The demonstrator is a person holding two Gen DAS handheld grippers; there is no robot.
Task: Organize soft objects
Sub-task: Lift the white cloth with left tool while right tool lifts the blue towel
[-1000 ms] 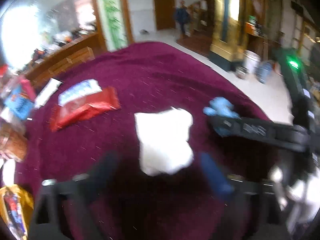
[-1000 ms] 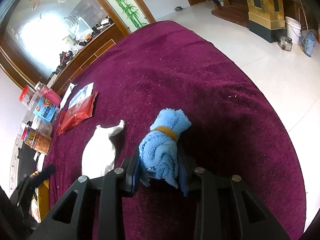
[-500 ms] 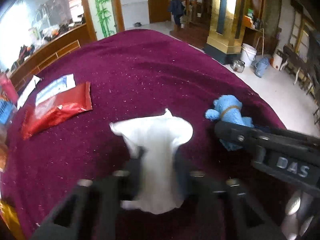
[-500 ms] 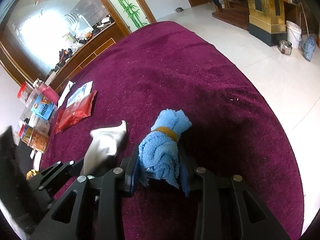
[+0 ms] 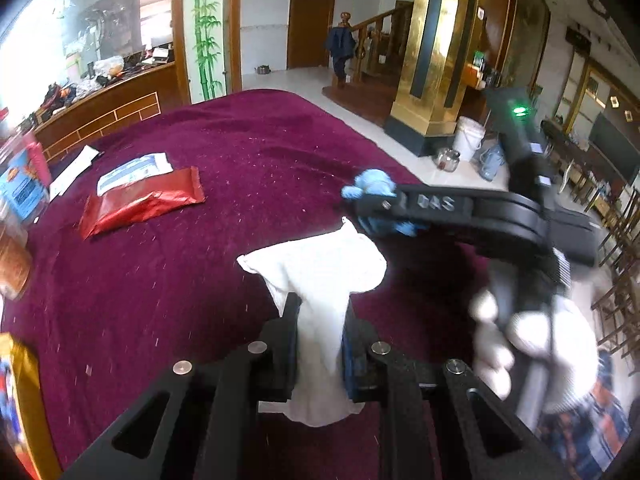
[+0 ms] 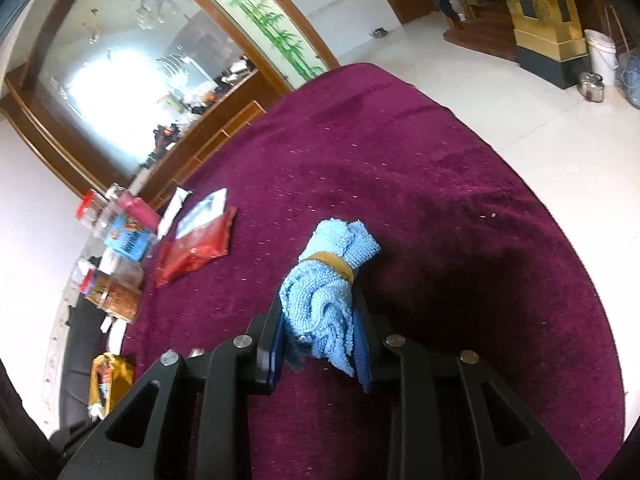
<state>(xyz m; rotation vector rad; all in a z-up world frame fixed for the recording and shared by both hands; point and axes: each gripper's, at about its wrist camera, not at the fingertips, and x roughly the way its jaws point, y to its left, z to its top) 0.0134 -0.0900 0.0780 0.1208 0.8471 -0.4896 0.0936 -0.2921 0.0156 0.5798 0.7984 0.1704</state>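
My left gripper [image 5: 319, 312] is shut on a white cloth [image 5: 320, 276] and holds it above the round table's purple cover [image 5: 248, 148]. My right gripper [image 6: 320, 304] is shut on a rolled light-blue towel [image 6: 326, 284] bound with a tan band, also held above the table. In the left wrist view the right gripper [image 5: 370, 208] shows to the right with the blue towel [image 5: 372, 184] in it, close beyond the white cloth.
A red packet [image 5: 140, 204] and a white-blue packet [image 5: 132, 168] lie at the table's left. Jars and boxes [image 6: 120, 236] stand along the left edge, with a yellow packet [image 6: 108, 376] nearer. The table edge drops to white floor [image 6: 520, 92] on the right.
My left gripper went from open above the flat white cloth to shut on it and lifted it. The right gripper kept its hold on the blue towel and rose a little.
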